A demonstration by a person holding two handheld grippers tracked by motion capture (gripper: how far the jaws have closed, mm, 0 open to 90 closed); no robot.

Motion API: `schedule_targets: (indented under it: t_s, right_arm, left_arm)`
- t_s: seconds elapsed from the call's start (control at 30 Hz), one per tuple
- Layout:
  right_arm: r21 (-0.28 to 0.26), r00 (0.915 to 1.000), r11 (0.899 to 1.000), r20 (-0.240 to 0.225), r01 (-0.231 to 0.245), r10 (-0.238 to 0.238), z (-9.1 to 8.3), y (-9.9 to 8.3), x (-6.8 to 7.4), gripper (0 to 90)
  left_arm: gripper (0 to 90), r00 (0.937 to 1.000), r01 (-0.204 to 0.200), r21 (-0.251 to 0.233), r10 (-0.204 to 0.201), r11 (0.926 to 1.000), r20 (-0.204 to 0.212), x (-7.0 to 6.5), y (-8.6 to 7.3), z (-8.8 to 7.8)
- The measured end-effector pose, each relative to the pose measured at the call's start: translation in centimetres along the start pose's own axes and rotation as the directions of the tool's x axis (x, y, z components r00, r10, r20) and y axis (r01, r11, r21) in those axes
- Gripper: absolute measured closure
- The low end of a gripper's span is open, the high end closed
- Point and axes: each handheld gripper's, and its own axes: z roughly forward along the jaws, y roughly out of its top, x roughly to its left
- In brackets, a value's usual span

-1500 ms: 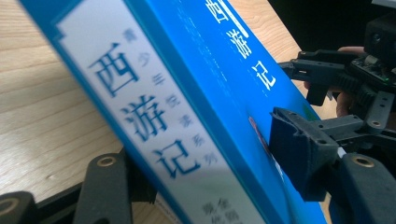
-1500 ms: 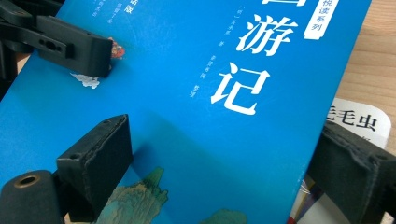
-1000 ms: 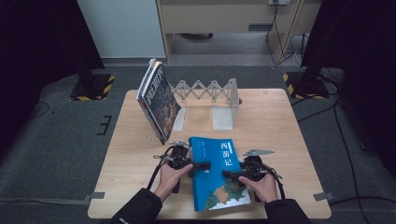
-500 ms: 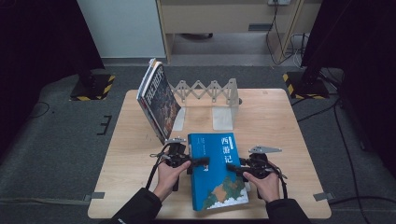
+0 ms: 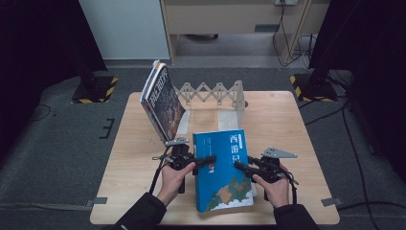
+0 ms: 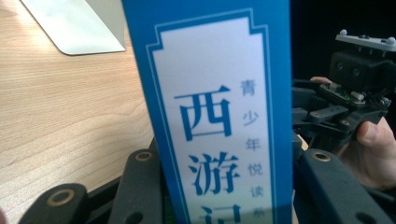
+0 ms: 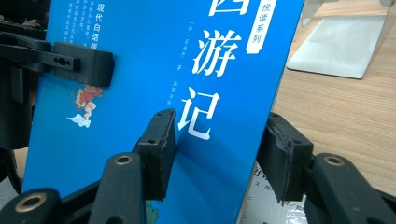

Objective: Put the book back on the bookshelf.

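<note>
Left tongs (image 5: 210, 158) and right tongs (image 5: 238, 167), jaws just closing, clamp opposite long edges of the blue book (image 5: 222, 170) at lower centre, above the table (image 5: 287, 120). Judged stiff, glossy-covered, moderately heavy: grip both edges mid-length.

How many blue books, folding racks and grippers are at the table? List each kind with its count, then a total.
blue book: 1
folding rack: 1
grippers: 2, the left gripper and the right gripper, jaws of both just closing with the blue book between them
Total: 4
</note>
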Motion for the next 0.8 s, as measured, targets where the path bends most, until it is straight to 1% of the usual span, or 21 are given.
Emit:
schedule_targets:
  t_s: [0.23,0.27,0.3,0.33,0.37,0.43,0.5,0.57,0.6,0.67,0.73,0.77,0.8]
  right_arm:
    - [0.004,1.0000,1.000,-0.003,0.003,-0.003,0.19,-0.15,0.00,48.9]
    - [0.005,1.0000,1.000,-0.004,0.003,-0.003,0.25,-0.18,0.01,49.0]
    - [0.008,1.0000,1.000,-0.010,-0.001,0.001,0.30,-0.21,0.11,49.0]
    - [0.010,0.9998,1.000,-0.018,0.001,-0.001,0.39,-0.19,0.24,49.2]
    - [0.014,0.9995,1.000,-0.030,0.008,-0.007,0.55,-0.15,0.50,49.0]
    - [0.018,0.9997,1.000,-0.022,0.009,-0.008,0.58,-0.13,0.70,49.1]
    - [0.021,0.9996,1.000,-0.027,-0.005,0.006,0.62,-0.19,0.56,48.9]
    - [0.024,0.9997,1.000,-0.026,0.003,-0.002,0.67,-0.24,0.44,48.7]
    - [0.021,0.9996,1.000,-0.028,0.005,-0.004,0.68,-0.27,0.41,48.6]
    - [0.020,0.9995,1.000,-0.032,0.004,-0.003,0.71,-0.31,0.33,47.7]
    - [0.019,0.9991,1.000,-0.042,-0.009,0.010,0.71,-0.35,0.22,45.9]
    - [0.017,0.9989,1.000,-0.045,-0.013,0.014,0.73,-0.38,0.18,44.3]
    - [0.007,0.9993,1.000,-0.038,0.000,0.000,0.76,-0.38,0.12,44.4]
  left_arm:
    - [54.3,0.9999,0.012,0.001,-0.012,0.9999,0.002,0.24,-0.15,0.42]
    - [54.4,0.9997,0.022,-0.003,-0.022,0.9998,0.006,0.30,-0.20,0.54]
    - [55.1,0.9997,0.024,-0.007,-0.024,0.9997,0.008,0.34,-0.26,0.71]
    - [54.7,0.9977,0.056,-0.012,-0.056,0.9983,0.038,0.38,-0.34,0.87]
    - [53.6,0.9970,0.064,-0.021,-0.063,0.9977,0.045,0.40,-0.42,0.78]
    - [54.1,0.9969,0.068,-0.025,-0.067,0.9974,0.042,0.46,-0.49,0.79]
    - [54.2,0.9972,0.066,-0.023,-0.065,0.9976,0.037,0.43,-0.55,0.87]
    - [54.3,0.9969,0.071,-0.027,-0.070,0.9971,0.036,0.47,-0.62,0.87]
    - [54.6,0.9963,0.079,-0.030,-0.078,0.9964,0.036,0.49,-0.66,0.84]
    - [57.3,0.9929,0.114,-0.037,-0.112,0.9928,0.040,0.55,-0.71,0.69]
    - [58.7,0.9927,0.114,-0.040,-0.112,0.9927,0.044,0.51,-0.62,0.58]
    - [59.5,0.9920,0.117,-0.032,-0.115,0.9927,0.053,0.46,-0.45,0.47]
    - [60.0,0.9937,0.101,-0.019,-0.100,0.9947,0.052,0.30,-0.23,0.32]
